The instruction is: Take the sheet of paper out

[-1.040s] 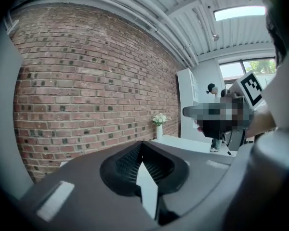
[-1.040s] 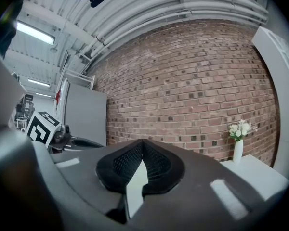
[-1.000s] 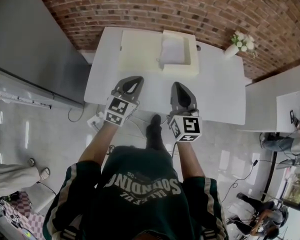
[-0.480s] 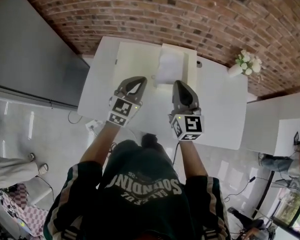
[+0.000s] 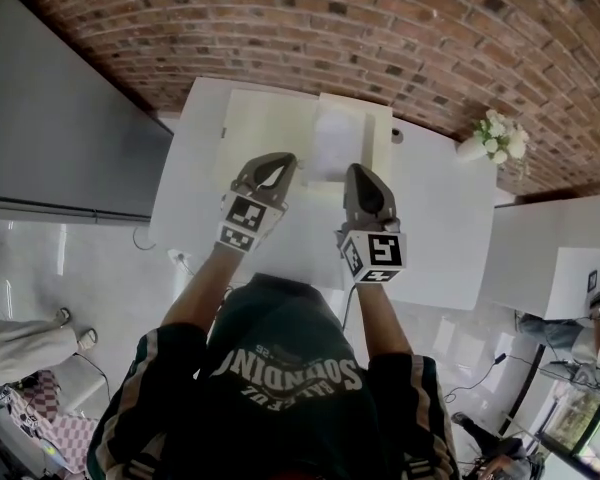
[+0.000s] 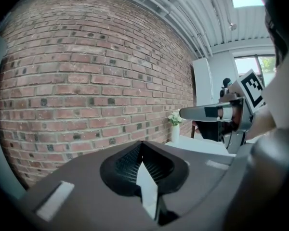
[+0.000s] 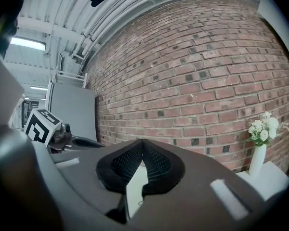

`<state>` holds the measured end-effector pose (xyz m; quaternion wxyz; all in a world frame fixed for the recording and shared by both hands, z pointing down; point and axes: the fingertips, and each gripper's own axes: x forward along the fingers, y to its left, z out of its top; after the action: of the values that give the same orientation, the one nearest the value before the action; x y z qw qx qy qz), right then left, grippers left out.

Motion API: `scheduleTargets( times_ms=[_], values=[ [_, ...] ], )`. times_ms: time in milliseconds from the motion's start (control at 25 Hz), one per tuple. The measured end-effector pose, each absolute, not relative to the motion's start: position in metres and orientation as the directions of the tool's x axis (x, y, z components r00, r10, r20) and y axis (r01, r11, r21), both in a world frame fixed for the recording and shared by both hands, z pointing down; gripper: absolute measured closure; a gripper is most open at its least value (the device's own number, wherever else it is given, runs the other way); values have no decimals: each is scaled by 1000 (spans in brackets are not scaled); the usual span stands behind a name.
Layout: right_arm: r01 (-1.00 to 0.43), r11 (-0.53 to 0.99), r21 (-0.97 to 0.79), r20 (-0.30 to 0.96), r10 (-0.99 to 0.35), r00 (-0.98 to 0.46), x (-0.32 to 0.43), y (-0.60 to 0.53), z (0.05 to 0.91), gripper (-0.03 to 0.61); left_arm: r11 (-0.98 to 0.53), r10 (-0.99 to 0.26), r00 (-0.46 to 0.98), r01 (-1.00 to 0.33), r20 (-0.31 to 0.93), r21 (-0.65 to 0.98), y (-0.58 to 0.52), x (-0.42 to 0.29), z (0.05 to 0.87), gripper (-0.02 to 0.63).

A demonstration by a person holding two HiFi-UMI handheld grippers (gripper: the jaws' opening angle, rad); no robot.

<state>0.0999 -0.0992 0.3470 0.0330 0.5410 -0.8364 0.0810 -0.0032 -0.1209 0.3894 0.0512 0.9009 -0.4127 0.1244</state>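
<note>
Paper [image 5: 338, 136] lies in the right part of a white box-like machine [image 5: 270, 123], which stands on the white table [image 5: 440, 218] by the brick wall [image 5: 310, 28]. The person holds both claws over the near side of the table, apart from the machine. The left gripper [image 5: 277, 161] has its jaws pressed together with nothing between them, and so has the right gripper [image 5: 360, 172]. A vase with flowers [image 5: 492, 138] stands at the table's far right corner.
</note>
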Motion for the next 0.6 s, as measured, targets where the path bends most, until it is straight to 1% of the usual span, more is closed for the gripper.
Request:
scheduleTargets(
  times_ms=[240, 600],
  values=[
    [-923, 371, -104, 150, -911, -383, 109, -122, 348, 578, -663, -715, 639, -748, 284, 16, -147, -1, 400, 603],
    [-930, 350, -111, 207, -907, -366, 117, -145, 378, 578, -673, -682, 646, -738, 343, 51, -179, 7, 435, 603]
  ],
)
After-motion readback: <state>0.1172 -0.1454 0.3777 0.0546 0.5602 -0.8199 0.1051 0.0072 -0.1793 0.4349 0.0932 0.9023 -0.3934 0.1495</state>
